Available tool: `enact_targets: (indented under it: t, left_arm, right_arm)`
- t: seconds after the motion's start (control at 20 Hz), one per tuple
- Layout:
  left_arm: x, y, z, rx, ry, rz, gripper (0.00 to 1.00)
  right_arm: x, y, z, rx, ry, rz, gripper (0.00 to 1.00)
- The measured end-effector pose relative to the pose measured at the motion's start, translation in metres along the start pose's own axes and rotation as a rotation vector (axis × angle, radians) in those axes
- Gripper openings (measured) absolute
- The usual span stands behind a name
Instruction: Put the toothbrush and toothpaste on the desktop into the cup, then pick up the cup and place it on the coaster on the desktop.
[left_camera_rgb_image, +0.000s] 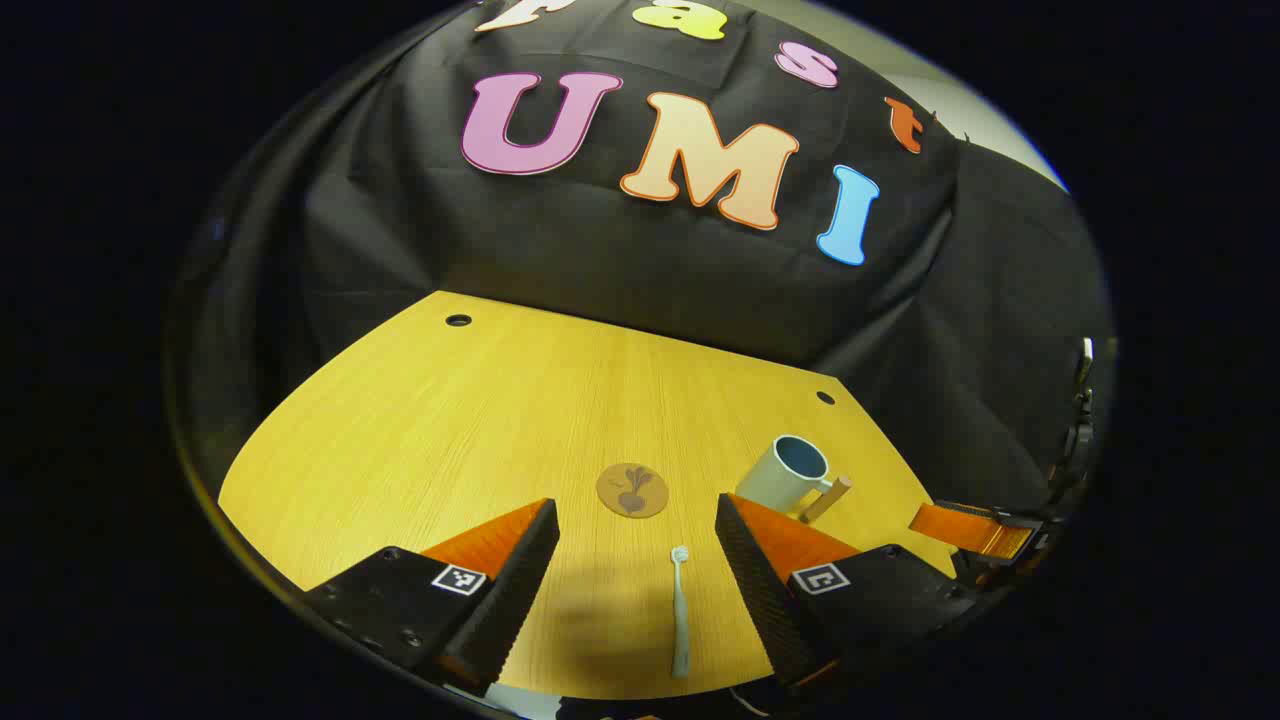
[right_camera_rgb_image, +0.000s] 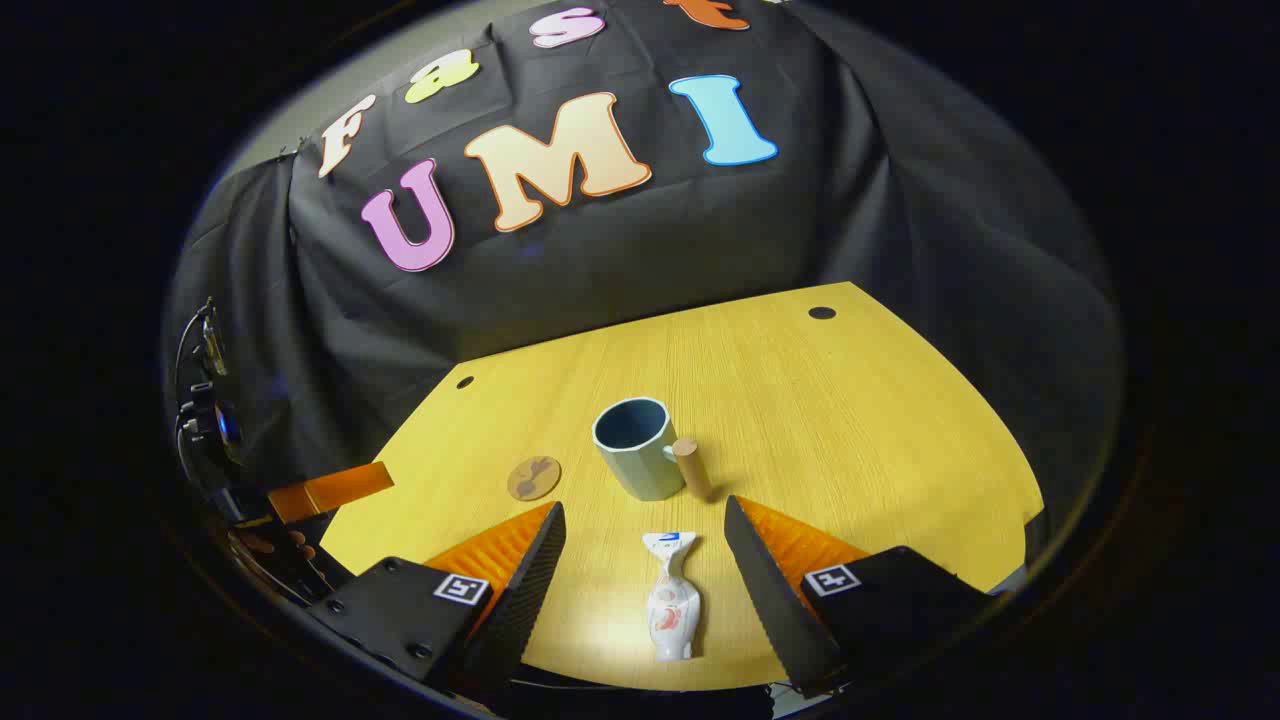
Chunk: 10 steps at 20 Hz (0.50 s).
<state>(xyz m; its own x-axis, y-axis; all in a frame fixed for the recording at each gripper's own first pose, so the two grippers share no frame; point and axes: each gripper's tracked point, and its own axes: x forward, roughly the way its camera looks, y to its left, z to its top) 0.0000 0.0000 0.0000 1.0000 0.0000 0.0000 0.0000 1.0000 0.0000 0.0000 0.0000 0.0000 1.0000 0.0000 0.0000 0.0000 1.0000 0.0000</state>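
Note:
A pale toothbrush (left_camera_rgb_image: 680, 610) lies on the yellow wooden desktop (left_camera_rgb_image: 480, 420), head pointing away, between the fingers of my left gripper (left_camera_rgb_image: 637, 520), which is open above it. A white toothpaste tube (right_camera_rgb_image: 670, 600) with coloured print lies between the fingers of my right gripper (right_camera_rgb_image: 645, 520), also open. The pale cup (right_camera_rgb_image: 637, 448) with a blue-grey inside and a wooden handle stands upright just beyond the tube; the same cup (left_camera_rgb_image: 785, 475) sits right of the toothbrush. The round brown coaster (left_camera_rgb_image: 632, 490) lies left of the cup, and that coaster (right_camera_rgb_image: 534, 477) is bare.
Black cloth walls close the desk at the back and sides. Two small round holes (left_camera_rgb_image: 458, 320) (left_camera_rgb_image: 825, 397) mark the far corners. The other gripper (left_camera_rgb_image: 975, 530) shows at the right edge of the left gripper view, and the left gripper (right_camera_rgb_image: 330, 490) appears at the desk's left edge.

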Motion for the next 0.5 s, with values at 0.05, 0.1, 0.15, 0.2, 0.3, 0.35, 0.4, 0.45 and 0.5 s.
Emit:
enact_targets:
  t: [0.05, 0.1, 0.15, 0.2, 0.3, 0.35, 0.4, 0.45, 0.5]
  left_arm:
    - [0.0, 0.0, 0.0, -0.002, 0.004, -0.003, 0.95]
    - [0.001, 0.001, -0.001, -0.003, 0.012, -0.006, 0.94]
    - [0.002, 0.002, -0.003, -0.003, 0.018, -0.008, 0.94]
    - [0.002, 0.003, -0.004, -0.004, 0.023, -0.01, 0.95]
    - [0.003, 0.006, -0.005, -0.001, 0.032, -0.01, 0.95]
    - [0.004, 0.007, -0.004, 0.002, 0.035, -0.007, 0.95]
    - [0.005, 0.008, -0.005, 0.004, 0.038, -0.006, 0.94]
    - [0.005, 0.009, -0.005, 0.005, 0.039, -0.01, 0.94]
    - [0.005, 0.007, -0.004, 0.006, 0.042, -0.014, 0.95]
  right_arm:
    - [0.0, -0.001, -0.003, -0.001, 0.004, -0.006, 0.98]
    - [0.0, -0.003, -0.004, -0.001, 0.01, -0.012, 0.98]
    - [0.0, -0.003, -0.005, -0.002, 0.017, -0.018, 0.98]
    - [-0.001, -0.003, -0.007, -0.004, 0.021, -0.024, 0.98]
    - [0.001, -0.002, -0.01, -0.006, 0.032, -0.037, 0.98]
    - [0.001, 0.0, -0.01, -0.009, 0.034, -0.037, 0.98]
    - [0.002, 0.0, -0.012, -0.011, 0.039, -0.037, 0.98]
    - [0.003, 0.001, -0.013, -0.015, 0.044, -0.039, 0.98]
    - [0.004, 0.001, -0.015, -0.018, 0.047, -0.041, 0.98]
